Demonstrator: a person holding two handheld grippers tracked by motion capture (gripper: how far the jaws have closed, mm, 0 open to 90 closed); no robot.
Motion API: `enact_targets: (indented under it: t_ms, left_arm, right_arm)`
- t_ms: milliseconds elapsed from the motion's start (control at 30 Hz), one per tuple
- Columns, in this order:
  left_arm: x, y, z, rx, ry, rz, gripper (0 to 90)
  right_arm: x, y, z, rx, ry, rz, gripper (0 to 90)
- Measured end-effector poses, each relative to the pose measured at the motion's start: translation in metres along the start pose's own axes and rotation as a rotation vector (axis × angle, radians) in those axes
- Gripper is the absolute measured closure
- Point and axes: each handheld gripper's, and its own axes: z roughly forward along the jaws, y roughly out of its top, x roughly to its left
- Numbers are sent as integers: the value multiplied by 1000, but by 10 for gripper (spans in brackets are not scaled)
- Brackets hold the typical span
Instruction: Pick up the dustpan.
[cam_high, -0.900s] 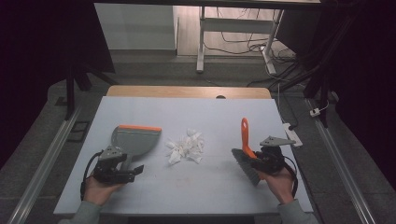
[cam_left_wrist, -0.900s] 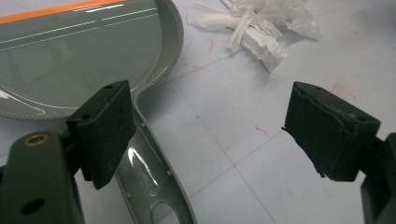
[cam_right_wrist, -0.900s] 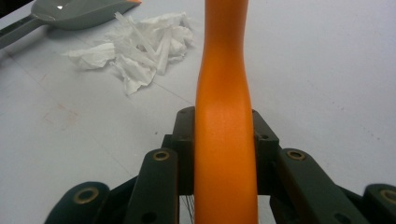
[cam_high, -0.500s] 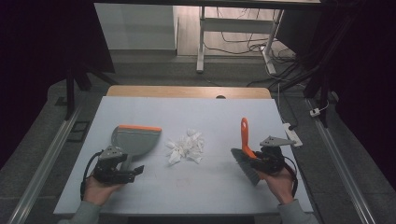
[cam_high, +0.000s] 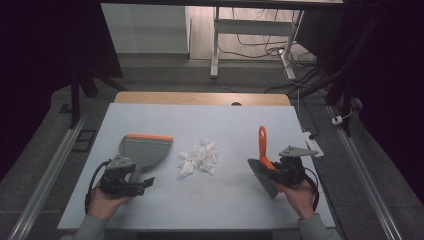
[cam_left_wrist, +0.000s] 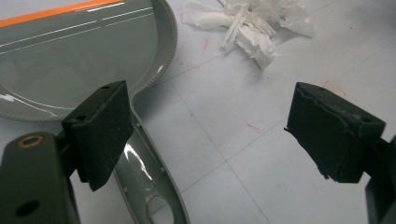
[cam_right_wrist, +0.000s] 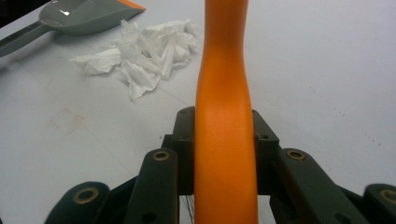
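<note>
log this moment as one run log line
left hand-held gripper: open, beside dustpan handle | right hand-held gripper: shut on brush | paper scraps: on table, unswept

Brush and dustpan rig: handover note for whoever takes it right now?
Right gripper: jaws shut on the orange handle of the brush, bristles low by the table.
Left gripper: jaws open; the dustpan handle lies beside one pad, not clamped.
Dustpan: flat on the table, orange lip on its far edge, left of the paper scraps.
Scraps: one loose pile mid-table, between dustpan and brush.
Done: brush picked up.
Left: probably grip the dustpan handle, bring its lip to the pile, sweep the scraps in. None are in the pan yet.
</note>
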Motion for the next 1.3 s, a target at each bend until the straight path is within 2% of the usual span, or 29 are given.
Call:
enact_targets:
  t_ms: [267, 467, 667, 767, 833, 933, 1100, 1133, 1300]
  left_arm:
    - [-3, 8, -4, 7, 2, -3, 152]
    - [-3, 23, -6, 25, 33, -10, 152]
    - [12, 32, 0, 64, 78, -77, 154]
    - [20, 31, 2, 87, 102, -110, 155]
    - [23, 28, 3, 85, 110, -126, 155]
    - [26, 24, 5, 108, 104, -135, 154]
    - [30, 20, 9, 145, 133, -147, 154]
    - [31, 18, 12, 167, 147, -154, 154]
    - [35, 16, 19, 197, 152, -179, 152]
  right_arm:
    - [0, -1, 0, 2, -2, 1, 703]
    - [-1, -1, 1, 5, -6, -4, 703]
    - [-3, -1, 0, 2, -7, 2, 703]
    - [-2, -1, 1, 4, -8, 2, 703]
    - [-2, -1, 1, 5, -10, 0, 703]
    - [-1, -1, 2, 9, -8, -3, 703]
    - [-1, -2, 3, 15, -9, -4, 703]
    - [-1, -2, 3, 15, -10, -3, 703]
    - [-1, -2, 2, 13, -12, 1, 703]
